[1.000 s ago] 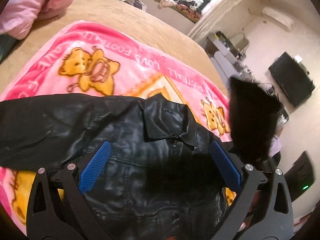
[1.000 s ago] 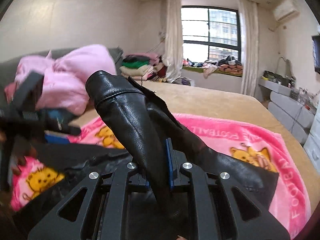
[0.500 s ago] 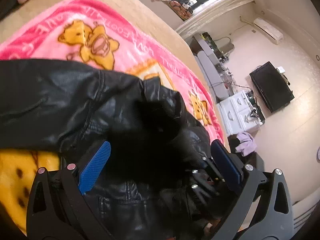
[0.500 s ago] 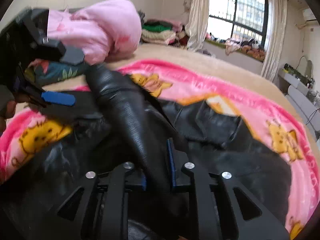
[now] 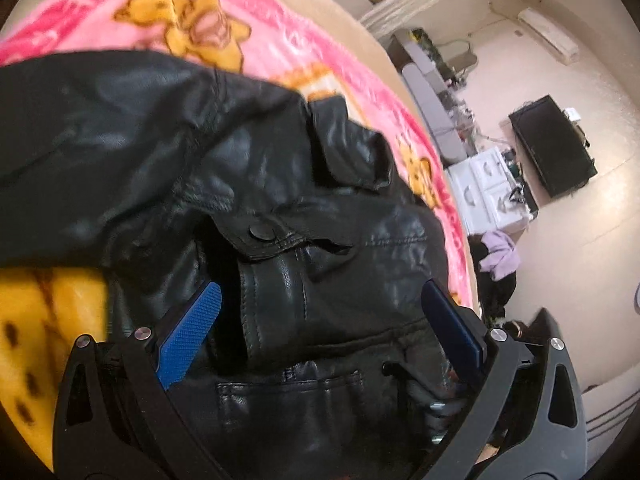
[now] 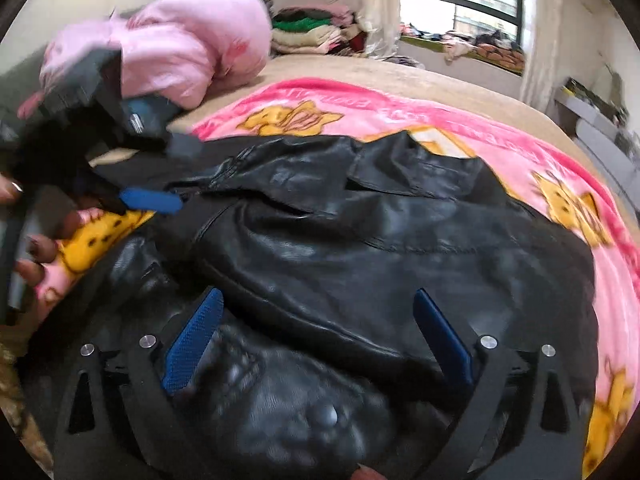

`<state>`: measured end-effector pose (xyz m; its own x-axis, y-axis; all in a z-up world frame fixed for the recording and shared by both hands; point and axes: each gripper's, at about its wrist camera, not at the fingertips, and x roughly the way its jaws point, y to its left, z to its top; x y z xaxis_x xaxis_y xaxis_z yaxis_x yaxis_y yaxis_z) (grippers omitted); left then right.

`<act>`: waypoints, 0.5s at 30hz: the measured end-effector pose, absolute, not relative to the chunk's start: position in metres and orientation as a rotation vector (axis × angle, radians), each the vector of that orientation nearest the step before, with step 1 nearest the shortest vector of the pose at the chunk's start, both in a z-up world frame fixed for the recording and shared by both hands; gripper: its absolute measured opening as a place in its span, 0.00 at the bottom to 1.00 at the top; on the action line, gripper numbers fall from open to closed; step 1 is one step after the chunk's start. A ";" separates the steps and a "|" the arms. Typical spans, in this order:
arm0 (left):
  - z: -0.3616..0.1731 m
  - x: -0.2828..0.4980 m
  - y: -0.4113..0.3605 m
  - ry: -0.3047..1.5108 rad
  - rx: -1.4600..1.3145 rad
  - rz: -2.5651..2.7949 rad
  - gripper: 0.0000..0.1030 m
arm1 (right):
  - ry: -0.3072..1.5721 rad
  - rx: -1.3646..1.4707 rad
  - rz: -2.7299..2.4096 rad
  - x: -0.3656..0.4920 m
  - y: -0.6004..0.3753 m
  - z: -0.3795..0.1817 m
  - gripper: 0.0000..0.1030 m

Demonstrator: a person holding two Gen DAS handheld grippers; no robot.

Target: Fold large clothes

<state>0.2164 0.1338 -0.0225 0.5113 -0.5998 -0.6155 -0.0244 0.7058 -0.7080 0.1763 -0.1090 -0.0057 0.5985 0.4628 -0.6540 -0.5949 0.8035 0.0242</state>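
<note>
A black leather jacket (image 5: 280, 184) lies on a pink blanket with yellow bears (image 5: 224, 12) on the bed. One sleeve lies folded across its body (image 6: 360, 264). My left gripper (image 5: 320, 304) is open just above the jacket's chest pocket, holding nothing. My right gripper (image 6: 316, 312) is open over the folded sleeve, empty. In the right wrist view the left gripper (image 6: 148, 200) shows at the jacket's left edge with a hand behind it.
A pink padded garment (image 6: 176, 44) lies at the bed's head with folded clothes (image 6: 308, 32) behind it. The pink blanket (image 6: 460, 124) spreads under the jacket. White drawers (image 5: 488, 188) and a dark TV (image 5: 552, 152) stand beyond the bed's edge.
My right gripper brought the sleeve down across the jacket and opened, letting it go. My left gripper came lower and closer to the jacket's chest.
</note>
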 end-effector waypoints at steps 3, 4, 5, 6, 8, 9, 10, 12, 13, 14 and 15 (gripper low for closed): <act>-0.032 0.223 0.123 1.019 -0.696 -0.367 0.91 | 0.687 -0.082 0.587 0.170 -0.141 0.001 0.92; -0.033 0.225 0.120 1.014 -0.665 -0.352 0.91 | 0.685 -0.044 0.576 0.168 -0.150 0.002 0.92; -0.031 0.225 0.117 0.994 -0.632 -0.341 0.89 | 0.685 -0.010 0.567 0.167 -0.159 0.003 0.90; -0.029 0.225 0.115 0.977 -0.605 -0.332 0.79 | 0.684 0.029 0.554 0.166 -0.170 0.005 0.85; -0.025 0.225 0.112 0.956 -0.563 -0.304 0.44 | 0.683 0.069 0.526 0.165 -0.184 0.007 0.79; -0.022 0.224 0.111 0.942 -0.526 -0.271 0.31 | 0.686 0.085 0.504 0.164 -0.193 0.009 0.74; -0.017 0.223 0.109 0.914 -0.486 -0.255 0.24 | 0.687 0.092 0.489 0.164 -0.199 0.010 0.72; -0.002 0.219 0.112 0.857 -0.502 -0.305 0.09 | 0.689 0.104 0.446 0.165 -0.213 0.015 0.63; 0.006 0.216 0.114 0.831 -0.504 -0.321 0.07 | 0.691 0.111 0.425 0.167 -0.220 0.017 0.61; 0.016 0.213 0.114 0.799 -0.491 -0.331 0.05 | 0.691 0.119 0.409 0.170 -0.226 0.019 0.58; 0.025 0.209 0.115 0.767 -0.473 -0.336 0.04 | 0.685 0.134 0.383 0.173 -0.235 0.023 0.55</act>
<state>0.2091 0.1149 0.0252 0.6759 -0.4539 -0.5806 0.1186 0.8446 -0.5222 0.1726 -0.2346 0.0227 0.7076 0.3879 -0.5907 -0.3005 0.9217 0.2453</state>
